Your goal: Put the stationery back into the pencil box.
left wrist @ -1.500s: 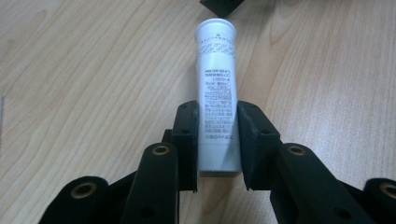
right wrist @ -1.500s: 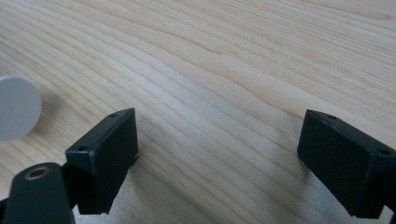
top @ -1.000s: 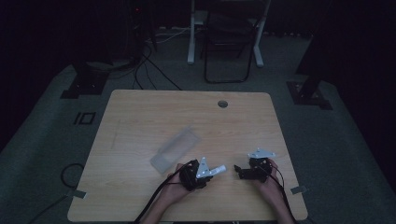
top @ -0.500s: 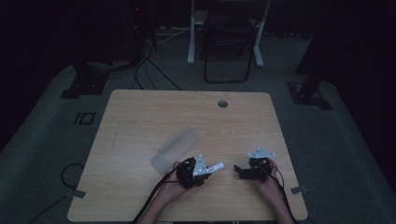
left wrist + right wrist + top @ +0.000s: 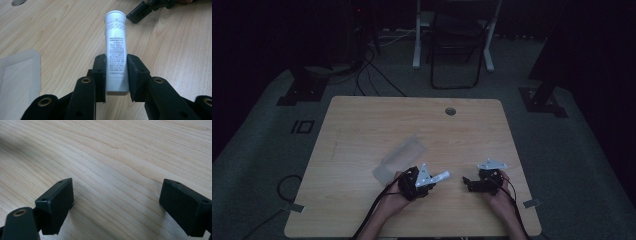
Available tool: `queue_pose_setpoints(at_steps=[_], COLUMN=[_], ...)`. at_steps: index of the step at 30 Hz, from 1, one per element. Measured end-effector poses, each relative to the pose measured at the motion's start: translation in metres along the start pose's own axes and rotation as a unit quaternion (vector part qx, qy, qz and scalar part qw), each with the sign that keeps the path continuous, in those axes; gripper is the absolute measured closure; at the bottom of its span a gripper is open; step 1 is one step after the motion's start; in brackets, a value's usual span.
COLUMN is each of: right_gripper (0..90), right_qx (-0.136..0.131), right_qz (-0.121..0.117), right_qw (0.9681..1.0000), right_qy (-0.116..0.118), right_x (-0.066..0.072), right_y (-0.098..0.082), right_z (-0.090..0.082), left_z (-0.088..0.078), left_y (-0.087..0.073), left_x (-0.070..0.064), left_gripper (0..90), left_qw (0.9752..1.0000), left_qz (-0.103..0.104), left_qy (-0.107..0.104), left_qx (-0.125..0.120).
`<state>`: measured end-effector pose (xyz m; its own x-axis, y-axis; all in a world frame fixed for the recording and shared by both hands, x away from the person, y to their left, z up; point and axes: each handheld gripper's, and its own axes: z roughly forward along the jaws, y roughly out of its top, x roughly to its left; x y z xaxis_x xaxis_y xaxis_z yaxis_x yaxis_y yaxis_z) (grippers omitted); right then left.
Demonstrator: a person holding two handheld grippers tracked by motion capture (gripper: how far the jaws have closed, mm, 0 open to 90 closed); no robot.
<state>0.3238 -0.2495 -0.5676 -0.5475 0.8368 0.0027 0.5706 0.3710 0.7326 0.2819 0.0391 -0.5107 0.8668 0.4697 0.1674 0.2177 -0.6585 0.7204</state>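
A white tube with small grey print lies between the pads of my left gripper, which is shut on its lower half, capped end pointing away. In the high view that left gripper sits near the table's front edge, with the tube sticking out to the right. A clear plastic bag lies flat just behind and left of it, its corner beside the jaws. My right gripper rests low over the wood at the front right, jaws wide apart with nothing between them.
The wooden table has a round cable hole near its far edge. A dark chair and floor cables lie beyond the table. My right gripper's black jaw tip shows just past the tube's cap.
The left gripper has shifted very slightly with the tube, whose cap end now points a little farther from the front edge. The right gripper has stayed put.
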Motion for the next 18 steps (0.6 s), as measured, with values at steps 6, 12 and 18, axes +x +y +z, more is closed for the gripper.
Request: queue_pose_setpoints(at_steps=[6, 12, 18], right_gripper=[12.1, 12.2, 12.2], right_qx=[0.0, 0.0, 0.0], right_qz=[0.0, 0.0, 0.0], right_qw=[1.0, 1.0, 1.0], right_qy=[0.0, 0.0, 0.0], right_x=[0.0, 0.0, 0.0], right_y=[0.0, 0.0, 0.0], right_z=[0.0, 0.0, 0.0], left_z=[-0.0028, -0.0047, -0.0066], left_y=[0.0003, 0.0002, 0.0002], left_x=[0.0019, 0.004, 0.0054], left_gripper=[70.9, 70.9, 70.9], left_qw=[1.0, 1.0, 0.9999], left_qz=[-0.001, -0.003, -0.003], left_qy=[0.004, 0.007, 0.01], left_qx=[-0.002, -0.004, -0.004])
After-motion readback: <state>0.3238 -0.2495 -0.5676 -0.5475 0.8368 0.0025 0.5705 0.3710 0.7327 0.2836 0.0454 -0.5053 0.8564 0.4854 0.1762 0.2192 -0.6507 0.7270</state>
